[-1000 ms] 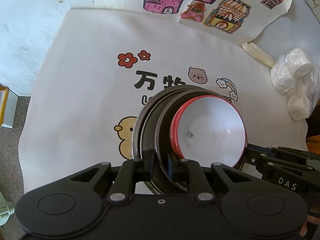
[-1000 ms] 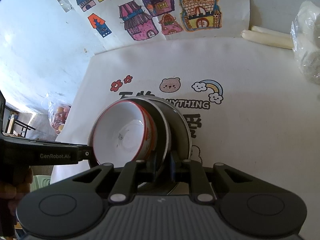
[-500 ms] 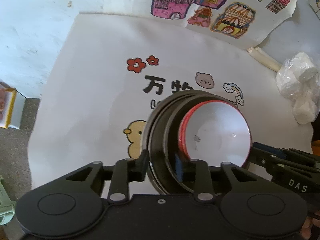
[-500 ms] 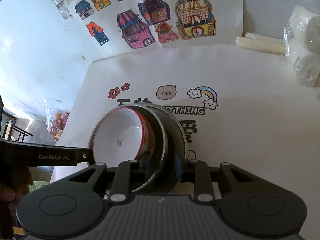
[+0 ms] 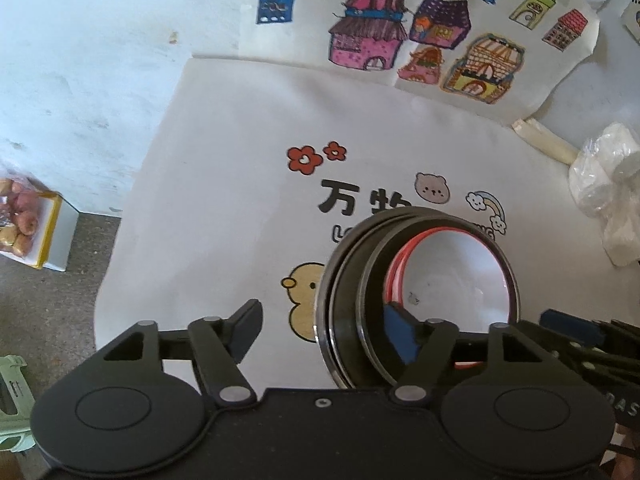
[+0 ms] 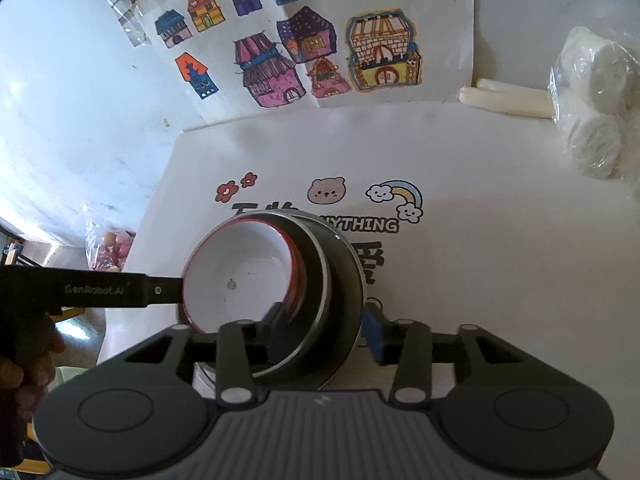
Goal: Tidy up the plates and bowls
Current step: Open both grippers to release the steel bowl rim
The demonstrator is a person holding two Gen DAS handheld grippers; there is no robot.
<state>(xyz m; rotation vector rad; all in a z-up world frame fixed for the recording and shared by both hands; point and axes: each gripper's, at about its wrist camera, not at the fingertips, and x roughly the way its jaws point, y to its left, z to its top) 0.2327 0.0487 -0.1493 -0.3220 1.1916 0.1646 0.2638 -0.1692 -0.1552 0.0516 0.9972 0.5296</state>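
A nested stack sits on the printed cloth mat [image 5: 224, 184]: two dark metal bowls [image 5: 344, 280] with red-rimmed white bowls [image 5: 452, 276] inside. My left gripper [image 5: 324, 332] straddles the near rims and its jaws are opening; one finger stands inside the inner metal bowl, the other well clear outside, and no pad presses. In the right wrist view, my right gripper [image 6: 324, 326] is opening too, one finger inside the white bowl [image 6: 240, 272], the other just outside the metal bowl [image 6: 344, 280]. Each gripper's body shows at the edge of the other view.
A plastic bag of white rolls [image 5: 608, 184] and cream sticks [image 5: 544, 142] lie at the right. A sheet of house drawings [image 5: 440, 40] lies beyond the mat. Past the mat's left edge, a snack box [image 5: 28, 224] sits on the floor. A hand [image 6: 24, 360] holds the left gripper.
Both grippers were shut on the metal bowls' rims; their jaws have spread apart and let go. The stack stays on the mat.
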